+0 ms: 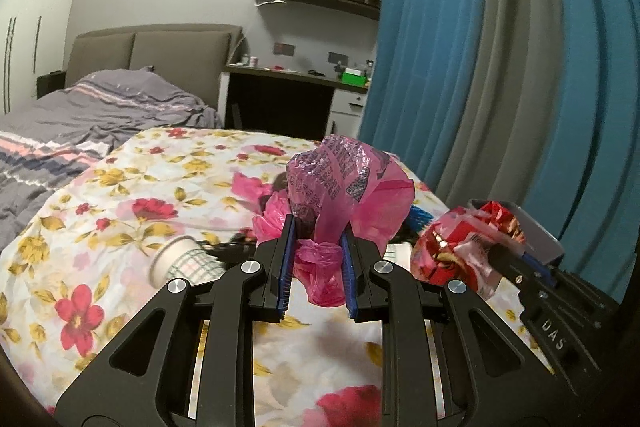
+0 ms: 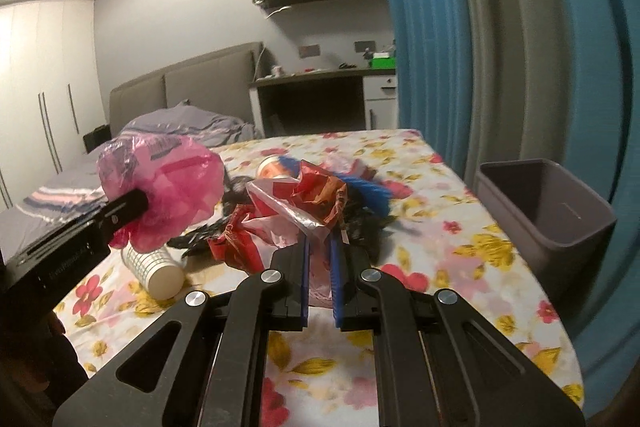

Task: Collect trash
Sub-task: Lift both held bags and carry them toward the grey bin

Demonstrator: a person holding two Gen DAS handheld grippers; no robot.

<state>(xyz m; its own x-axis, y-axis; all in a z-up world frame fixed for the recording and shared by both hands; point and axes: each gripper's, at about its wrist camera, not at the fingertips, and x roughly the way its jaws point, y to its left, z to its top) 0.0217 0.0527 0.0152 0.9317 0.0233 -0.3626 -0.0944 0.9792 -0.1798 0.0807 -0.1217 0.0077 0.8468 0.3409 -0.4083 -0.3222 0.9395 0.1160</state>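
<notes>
The left gripper (image 1: pixel 318 233) is clamped on a pink bag (image 1: pixel 348 183); the right gripper (image 2: pixel 319 239) pinches a red wrapper (image 2: pixel 304 203), both above the bench (image 2: pixel 460 251), bin (image 2: pixel 548 215) just right.

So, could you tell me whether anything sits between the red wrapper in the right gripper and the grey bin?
Nothing visible does. The red wrapper is held by the right gripper, and only bare floral cloth lies between it and the grey bin.
</notes>
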